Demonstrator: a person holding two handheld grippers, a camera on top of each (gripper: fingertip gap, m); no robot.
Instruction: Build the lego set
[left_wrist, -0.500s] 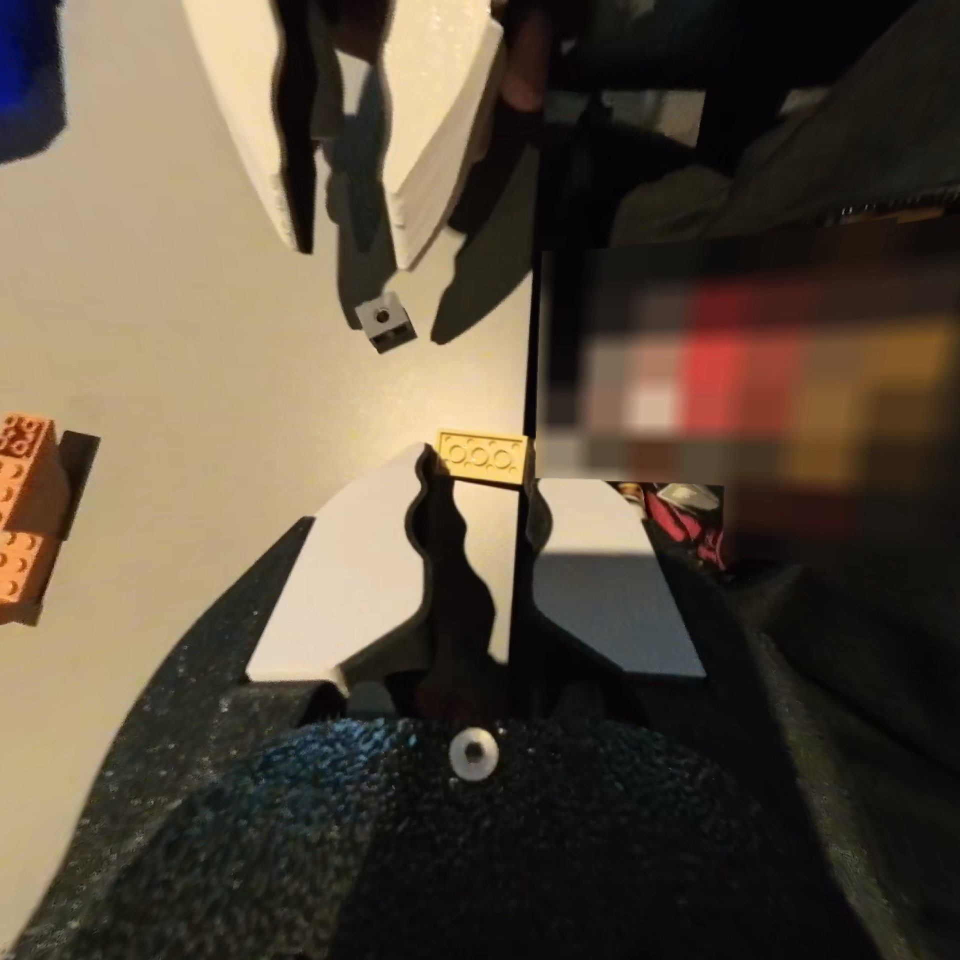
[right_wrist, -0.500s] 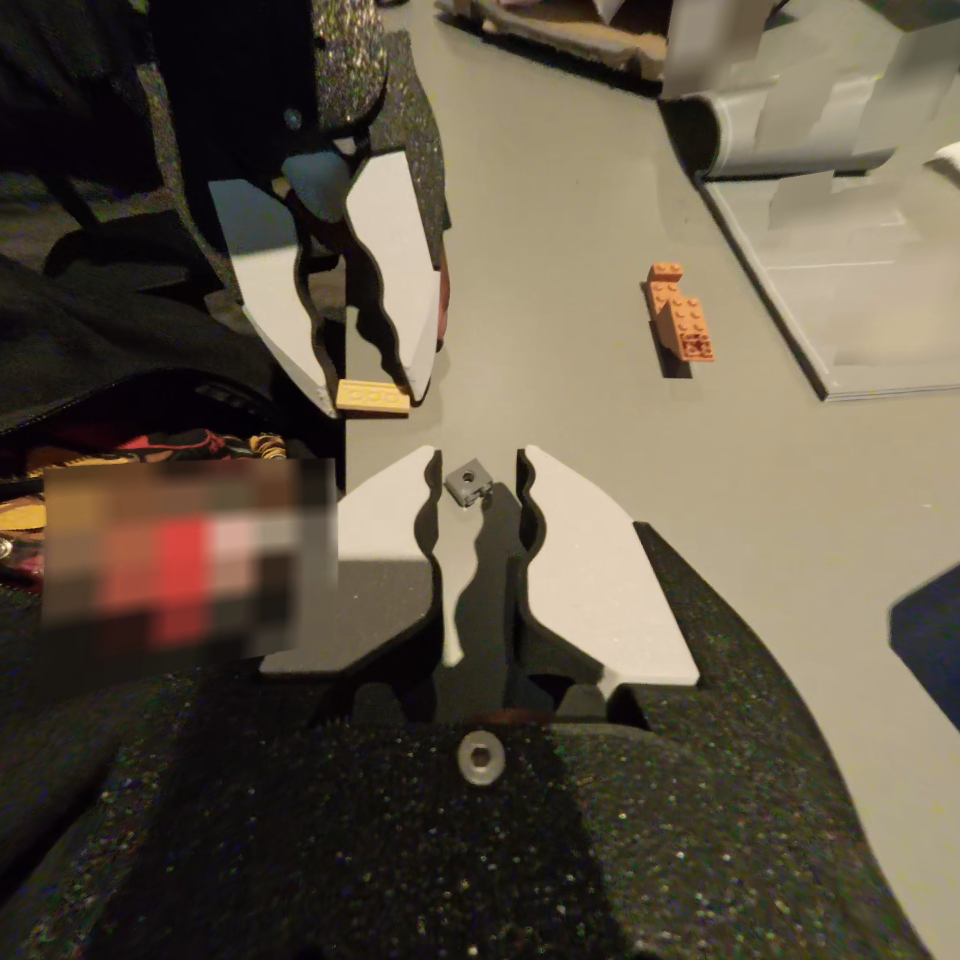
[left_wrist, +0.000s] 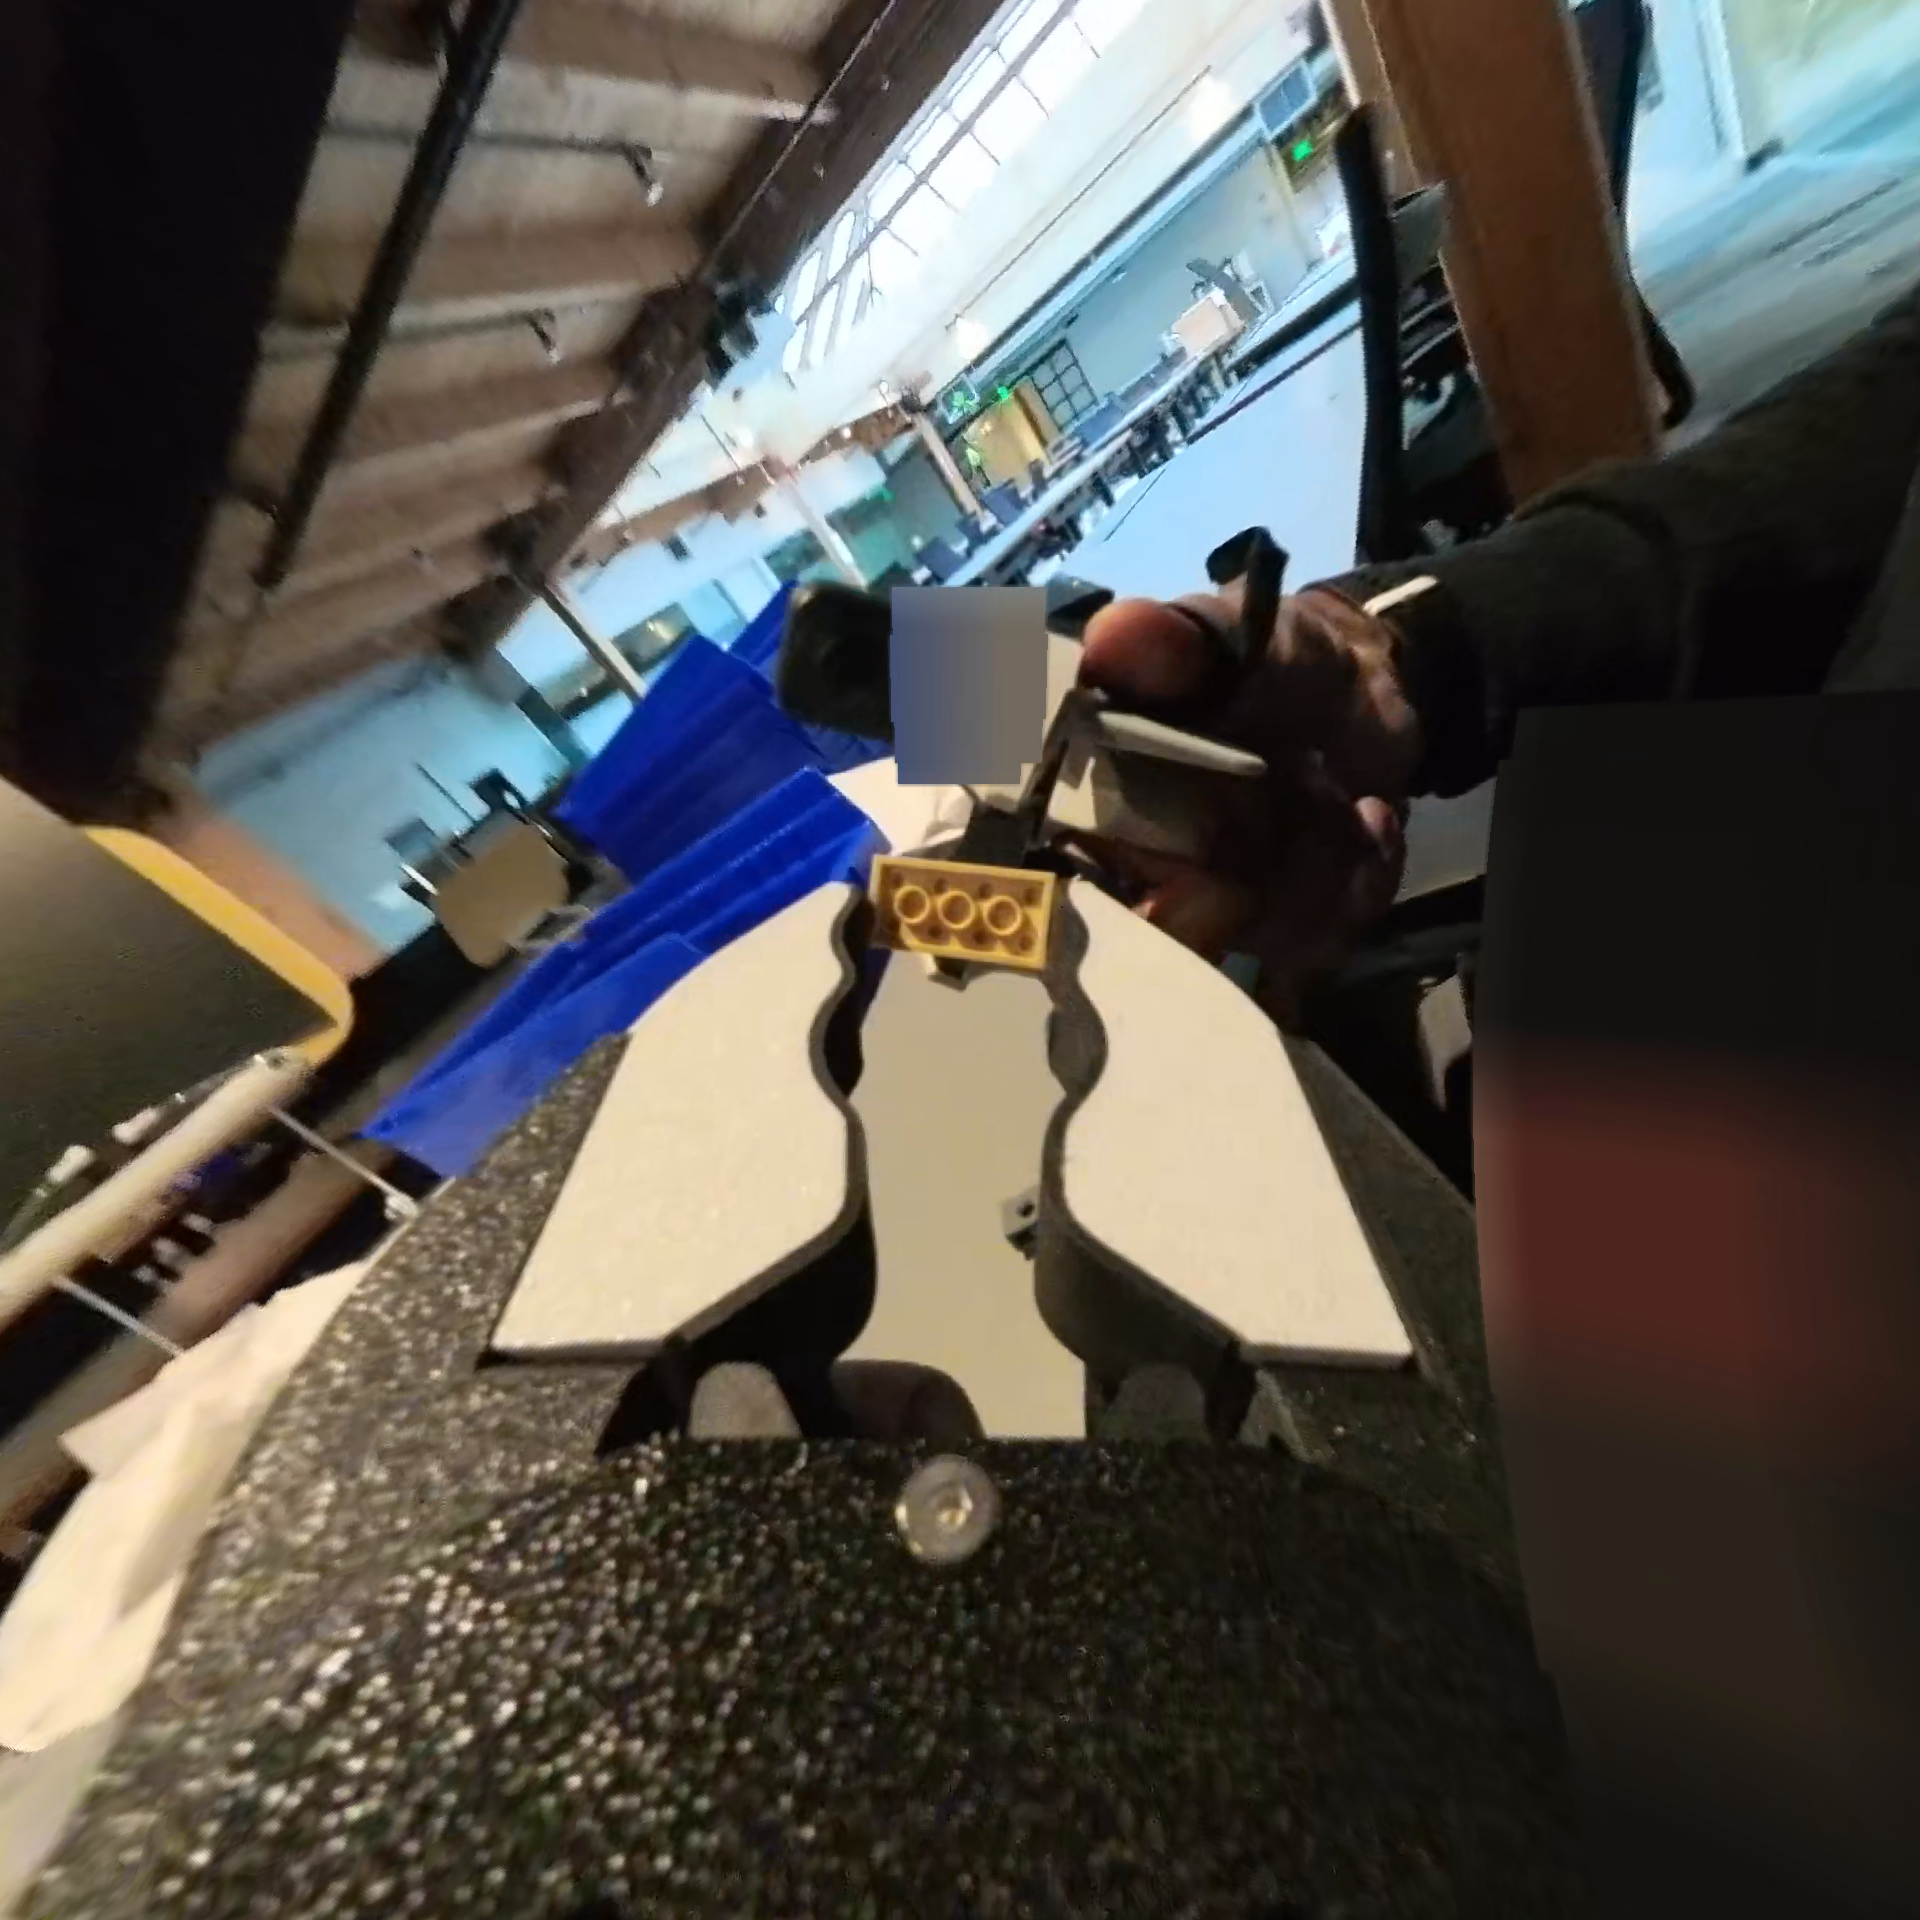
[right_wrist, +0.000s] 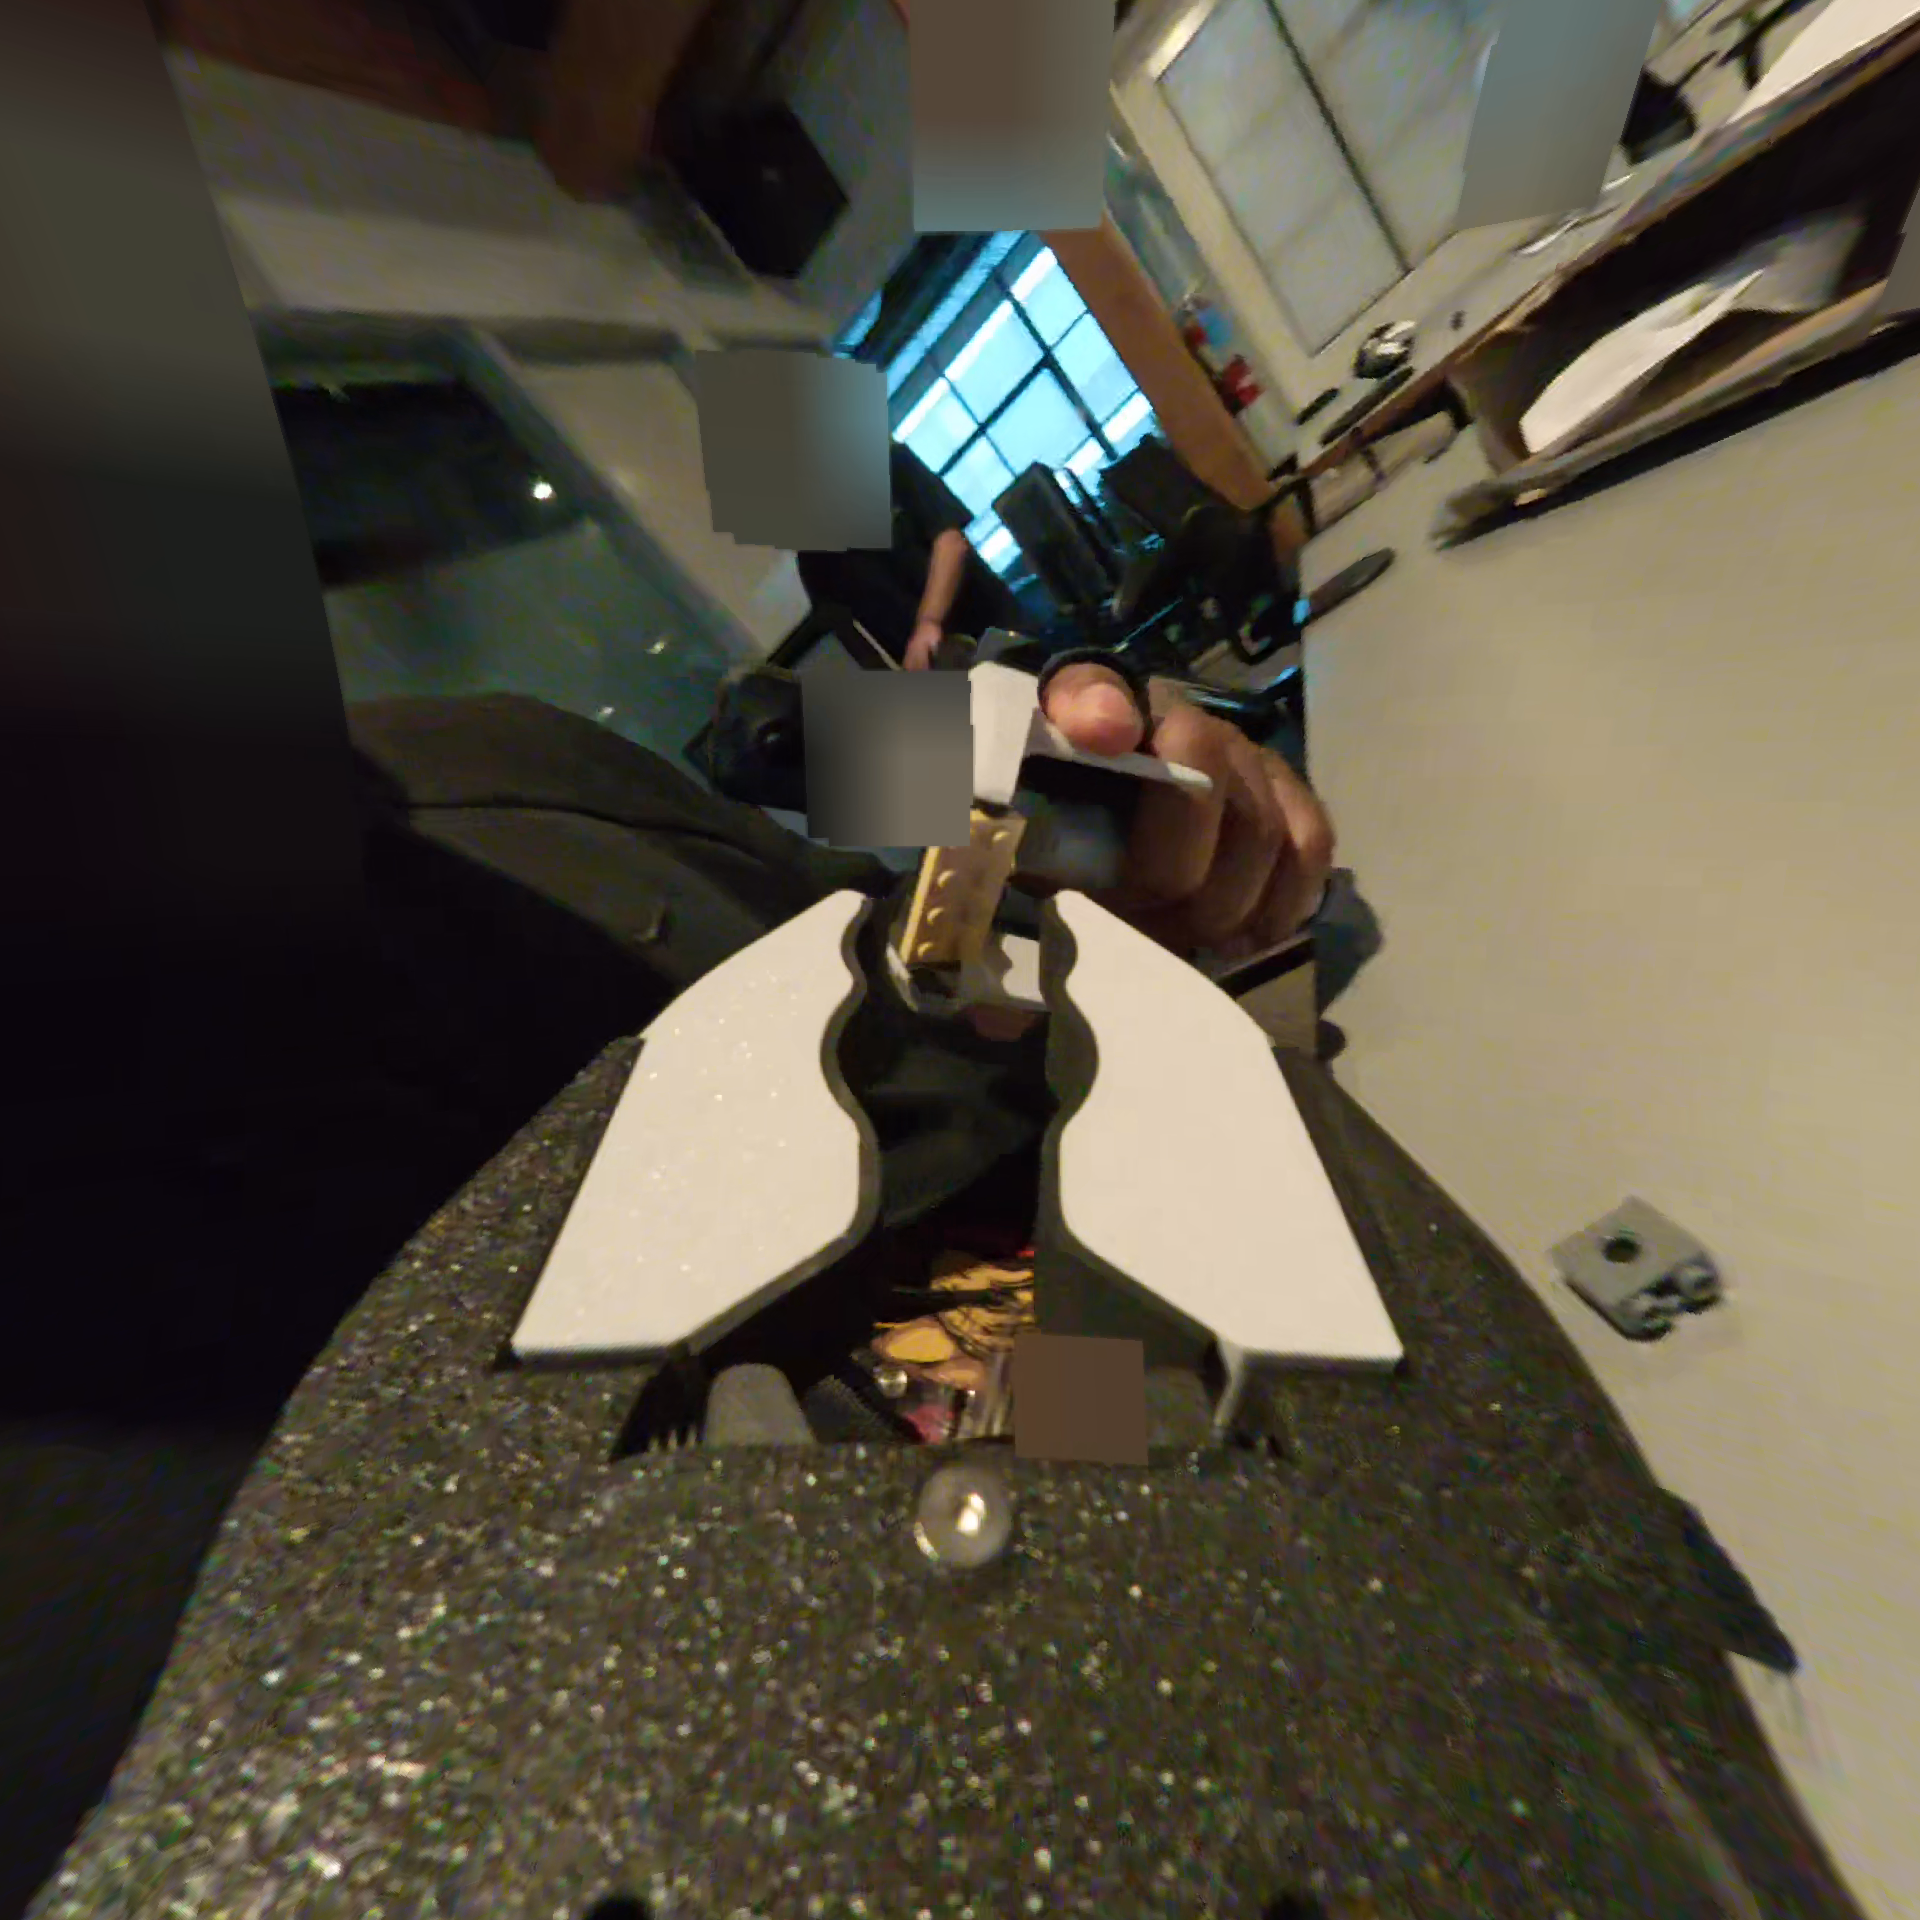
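A big open hall with a wooden beamed ceiling (left_wrist: 436, 343) at eleven o'clock and a long row of bright windows (left_wrist: 966, 156) at twelve. Blue bins (left_wrist: 686, 831) stand at nine o'clock. In the right wrist view a grey table (right_wrist: 1610, 831) fills three o'clock, a blue-lit window (right_wrist: 1018, 384) at twelve.

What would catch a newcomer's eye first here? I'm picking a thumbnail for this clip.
The tan brick stands out at once, pinched at the tips of the left gripper and raised off the table, its hollow underside facing the left wrist camera. Just behind it a hand holds the other tool. In the right wrist view, a small grey brick lies alone on the pale table, beside the open right gripper.
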